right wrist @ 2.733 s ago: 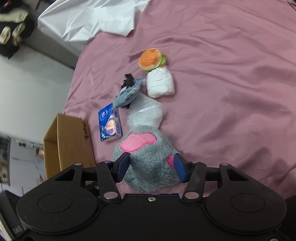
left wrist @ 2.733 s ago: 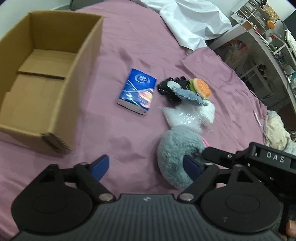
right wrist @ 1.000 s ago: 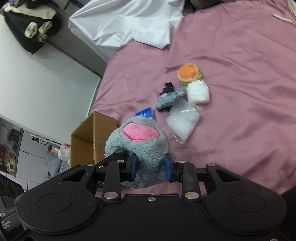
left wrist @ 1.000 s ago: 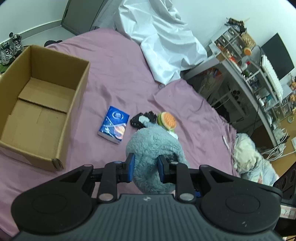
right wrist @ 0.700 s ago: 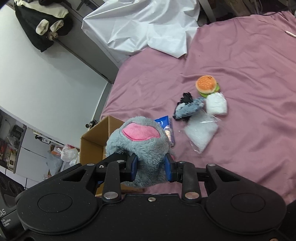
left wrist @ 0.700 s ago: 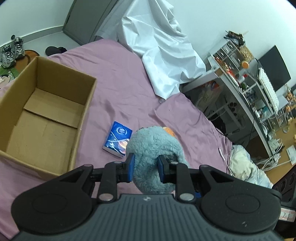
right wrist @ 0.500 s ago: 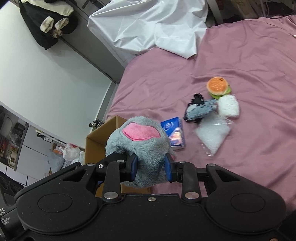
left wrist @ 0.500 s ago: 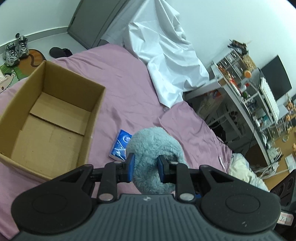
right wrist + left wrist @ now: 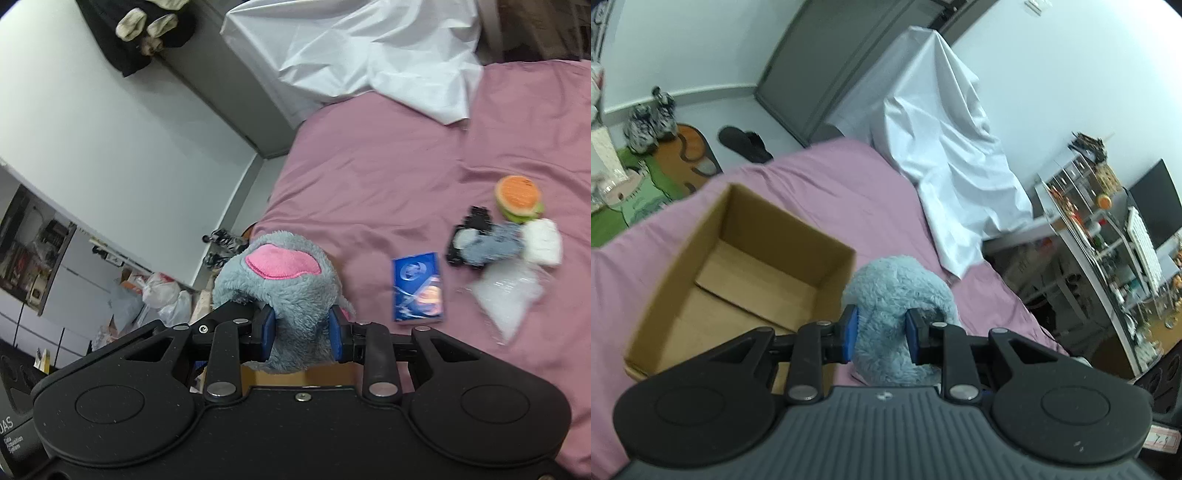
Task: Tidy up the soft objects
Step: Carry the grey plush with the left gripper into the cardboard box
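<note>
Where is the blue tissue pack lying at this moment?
In the right wrist view the blue tissue pack lies on the purple bedsheet, right of the held grey plush toy and left of the clear plastic bag.

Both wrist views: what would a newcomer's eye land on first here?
The fluffy grey plush toy, with a pink patch visible in the right wrist view, clamped at once by the left hand-held gripper and the right hand-held gripper. Next, the open cardboard box on the mauve bed, just left of the toy, and the toy burger among small items further right.
</note>
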